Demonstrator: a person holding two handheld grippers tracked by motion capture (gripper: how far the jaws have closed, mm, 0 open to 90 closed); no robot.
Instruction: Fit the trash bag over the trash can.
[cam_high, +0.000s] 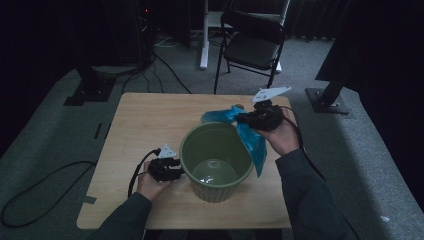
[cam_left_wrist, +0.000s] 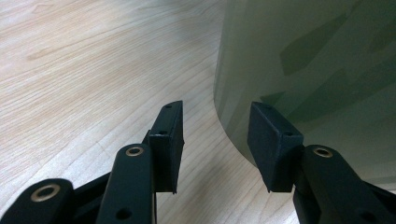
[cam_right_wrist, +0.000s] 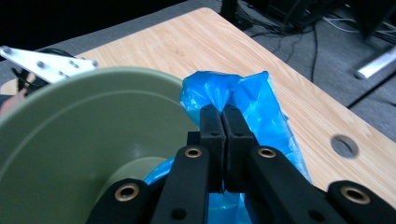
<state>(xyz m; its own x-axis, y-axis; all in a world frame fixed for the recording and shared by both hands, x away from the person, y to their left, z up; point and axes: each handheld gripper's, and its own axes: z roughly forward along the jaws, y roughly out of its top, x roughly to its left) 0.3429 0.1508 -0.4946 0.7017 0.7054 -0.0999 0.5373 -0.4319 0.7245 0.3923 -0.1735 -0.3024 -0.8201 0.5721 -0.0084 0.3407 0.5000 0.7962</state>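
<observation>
1. The right gripper (cam_right_wrist: 224, 116) rises from the bottom edge, its two black jaws pressed together on a fold of blue plastic bag (cam_right_wrist: 254, 100).
2. The bag bunches up just ahead of the jaw tips and spreads down past them on the gripper's right side.
3. To the gripper's left, a green bucket (cam_right_wrist: 88, 135) shows its rim and inside; the bag touches its rim.
4. Beyond the bucket sits the left gripper (cam_right_wrist: 44, 65) with its grey plate.
5. The wooden tabletop (cam_right_wrist: 196, 42) stretches ahead, with a round hole (cam_right_wrist: 344, 145) to the gripper's right.
</observation>
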